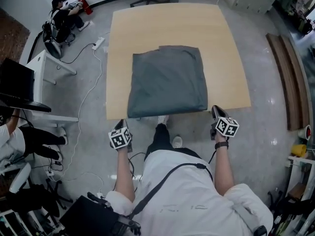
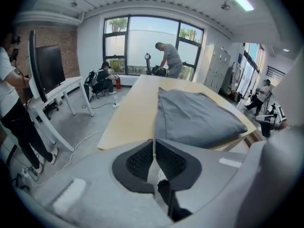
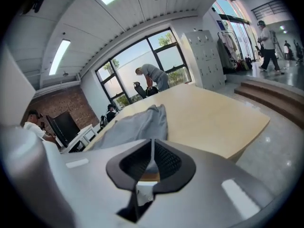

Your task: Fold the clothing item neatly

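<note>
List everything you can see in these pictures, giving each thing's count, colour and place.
Garment: one, grey, folded, on the table's near half.
Table: one, light wood, mid-room.
Monitor: one, black, on the white desk, left.
Power strip: one, white, floor by the table's far-left corner.
Wooden step: one, brown, right of the table.
Seated person: one, black clothes, far-left corner.
Left gripper: one, grey, fingers together, empty, short of the table's near edge.
Right gripper: one, grey, fingers together, empty, short of the near edge.
</note>
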`<action>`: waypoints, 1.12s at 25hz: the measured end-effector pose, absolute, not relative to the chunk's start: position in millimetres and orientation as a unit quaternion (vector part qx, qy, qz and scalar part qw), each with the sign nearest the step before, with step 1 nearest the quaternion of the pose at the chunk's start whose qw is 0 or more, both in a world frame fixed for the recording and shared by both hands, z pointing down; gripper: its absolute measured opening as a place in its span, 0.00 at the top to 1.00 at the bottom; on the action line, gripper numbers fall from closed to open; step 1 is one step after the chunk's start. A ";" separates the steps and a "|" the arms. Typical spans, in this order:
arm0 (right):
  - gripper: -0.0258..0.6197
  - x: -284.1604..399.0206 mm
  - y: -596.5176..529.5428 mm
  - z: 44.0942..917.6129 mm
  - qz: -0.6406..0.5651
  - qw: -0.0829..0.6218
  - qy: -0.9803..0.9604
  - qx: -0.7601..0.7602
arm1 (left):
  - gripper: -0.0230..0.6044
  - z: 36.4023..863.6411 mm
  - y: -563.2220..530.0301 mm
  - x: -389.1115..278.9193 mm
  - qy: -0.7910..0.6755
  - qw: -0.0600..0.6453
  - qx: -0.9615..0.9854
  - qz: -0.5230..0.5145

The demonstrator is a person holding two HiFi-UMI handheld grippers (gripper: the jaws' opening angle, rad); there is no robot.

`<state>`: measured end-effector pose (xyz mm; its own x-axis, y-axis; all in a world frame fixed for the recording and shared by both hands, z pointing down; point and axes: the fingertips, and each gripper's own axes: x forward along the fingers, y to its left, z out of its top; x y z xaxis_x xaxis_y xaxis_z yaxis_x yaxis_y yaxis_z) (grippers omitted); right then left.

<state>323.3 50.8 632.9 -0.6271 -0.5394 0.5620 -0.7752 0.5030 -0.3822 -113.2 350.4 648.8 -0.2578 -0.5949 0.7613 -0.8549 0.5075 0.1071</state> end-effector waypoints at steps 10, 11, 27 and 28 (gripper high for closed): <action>0.95 177.2 129.8 451.9 0.174 0.069 -0.957 0.221 | 0.96 450.3 271.8 -41.2 -0.763 0.185 0.615 0.071; 0.95 162.4 143.6 434.7 0.152 0.062 -0.964 0.210 | 0.96 430.5 263.7 -32.8 -0.754 0.161 0.634 0.064; 0.95 141.5 289.4 371.6 0.032 0.096 -0.943 0.316 | 0.96 387.5 355.5 15.1 -0.712 0.105 0.693 0.032; 0.95 146.0 295.7 374.2 0.037 0.097 -0.943 0.317 | 0.96 388.5 359.2 19.1 -0.710 0.106 0.696 0.030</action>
